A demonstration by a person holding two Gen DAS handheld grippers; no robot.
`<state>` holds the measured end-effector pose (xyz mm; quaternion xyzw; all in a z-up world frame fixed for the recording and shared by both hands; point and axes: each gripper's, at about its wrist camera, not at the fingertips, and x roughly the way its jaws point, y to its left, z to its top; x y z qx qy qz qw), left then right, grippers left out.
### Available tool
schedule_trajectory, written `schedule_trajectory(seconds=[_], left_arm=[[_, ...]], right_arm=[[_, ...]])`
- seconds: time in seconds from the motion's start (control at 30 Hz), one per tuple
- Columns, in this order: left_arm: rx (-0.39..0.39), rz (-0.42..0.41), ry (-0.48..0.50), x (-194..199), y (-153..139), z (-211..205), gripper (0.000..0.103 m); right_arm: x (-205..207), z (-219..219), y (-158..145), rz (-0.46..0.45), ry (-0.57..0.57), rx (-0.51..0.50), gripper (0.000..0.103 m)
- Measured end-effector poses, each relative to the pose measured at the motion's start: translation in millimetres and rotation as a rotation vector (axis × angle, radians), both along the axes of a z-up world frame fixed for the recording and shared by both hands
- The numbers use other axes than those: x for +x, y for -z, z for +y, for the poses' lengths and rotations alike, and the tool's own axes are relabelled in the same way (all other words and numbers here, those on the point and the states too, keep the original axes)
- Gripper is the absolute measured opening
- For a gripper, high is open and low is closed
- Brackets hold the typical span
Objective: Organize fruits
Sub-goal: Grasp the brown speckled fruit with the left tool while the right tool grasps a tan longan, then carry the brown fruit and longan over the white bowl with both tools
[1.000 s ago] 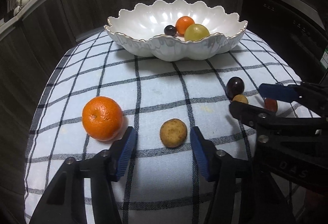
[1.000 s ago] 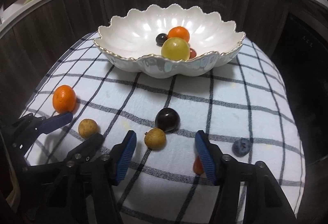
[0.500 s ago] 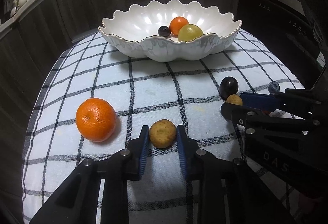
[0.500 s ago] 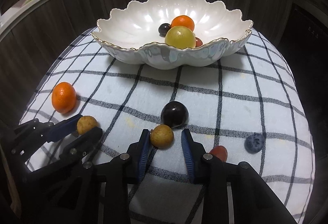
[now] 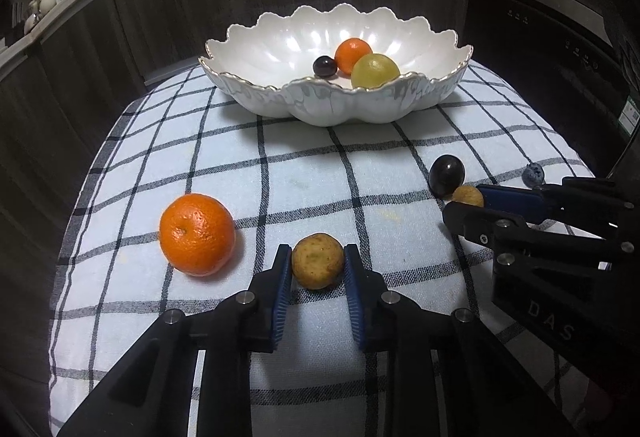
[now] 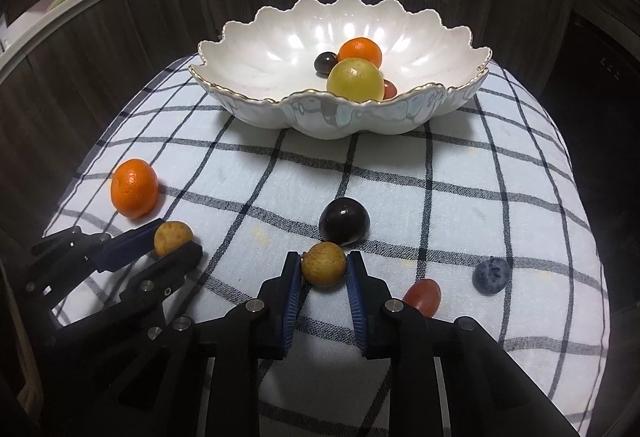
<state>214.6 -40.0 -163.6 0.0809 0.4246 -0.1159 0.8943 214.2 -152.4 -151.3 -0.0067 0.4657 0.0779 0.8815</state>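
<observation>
My left gripper [image 5: 317, 264] is shut on a tan round fruit [image 5: 317, 266] lying on the checked cloth [image 5: 304, 173]; it also shows in the right wrist view [image 6: 173, 237]. My right gripper [image 6: 323, 266] is shut on a second tan round fruit [image 6: 323, 263], just in front of a dark plum [image 6: 344, 226]. A white scalloped bowl [image 5: 264, 49] at the back holds a small orange [image 5: 353, 55], a green grape [image 5: 375, 71] and a dark grape [image 5: 324, 66]. A mandarin [image 5: 197, 234] sits left of my left gripper.
A red grape [image 6: 422, 297] and a blueberry [image 6: 491, 275] lie on the cloth right of my right gripper. Dark wood panels and a shelf ledge surround the table. The cloth's edges drop off left and right.
Both grippers went from wide open to shut, each on its tan fruit. Both cameras now see the bowl a little higher and farther.
</observation>
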Motion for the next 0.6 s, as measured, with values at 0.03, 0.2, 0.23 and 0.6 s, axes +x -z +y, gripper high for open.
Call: schedule_trajectory(seconds=[0.03, 0.2, 0.23, 0.6], left_arm=[[0.0, -0.004, 0.0, 0, -1, 0, 0.026], [0.002, -0.025, -0.001, -2, -10, -1, 0.026], [0.003, -0.03, -0.001, -3, -12, -1, 0.026], [0.011, -0.077, -0.01, -12, -35, 0, 0.026]], right_arm=[[-1, 0, -1, -0.002, 0.0, 0.0, 0.025], [-4, -2, -8, -0.013, 0.0, -0.002, 0.025], [-5, -2, -10, -0.017, 0.002, -0.003, 0.025], [-15, -3, -36, -0.069, 0.005, 0.0, 0.025]])
